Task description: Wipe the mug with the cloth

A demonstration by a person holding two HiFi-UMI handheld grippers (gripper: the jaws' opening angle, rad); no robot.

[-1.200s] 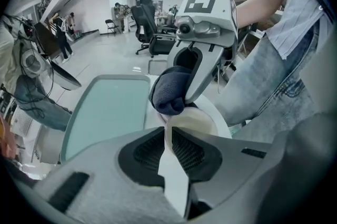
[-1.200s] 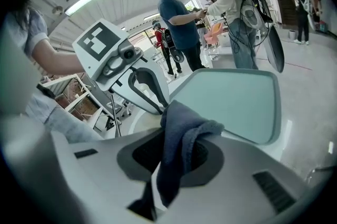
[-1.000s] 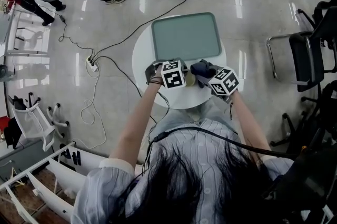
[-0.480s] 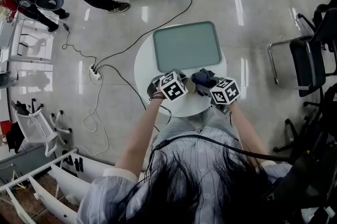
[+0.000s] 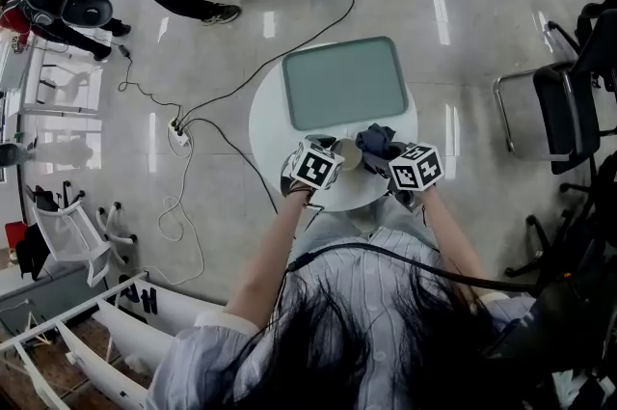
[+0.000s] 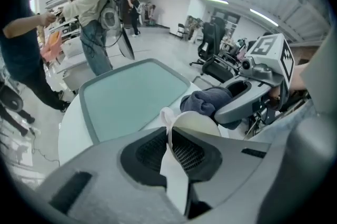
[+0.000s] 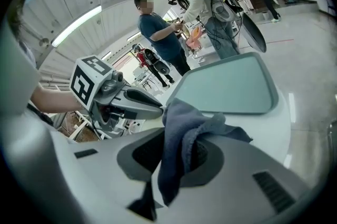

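A cream mug (image 6: 196,124) is held over the near edge of the round white table (image 5: 275,109), with my left gripper (image 6: 169,136) shut on its wall. In the head view the mug (image 5: 349,155) shows between the two marker cubes. My right gripper (image 7: 179,149) is shut on a dark blue cloth (image 7: 181,133), which bunches up from its jaws. The cloth (image 6: 207,100) rests against the mug's far side, just right of the rim. In the head view the left gripper (image 5: 328,159) and the right gripper (image 5: 390,157) sit close together, with the cloth (image 5: 377,139) between them.
A grey-green tray (image 5: 345,82) lies on the far half of the table. Cables (image 5: 222,95) and a power strip run over the floor on the left. Chairs (image 5: 569,99) stand to the right, and people stand beyond the table at the top left.
Both grippers stay close together over the table's near edge, still holding mug and cloth. The left gripper's marker cube has turned a little.
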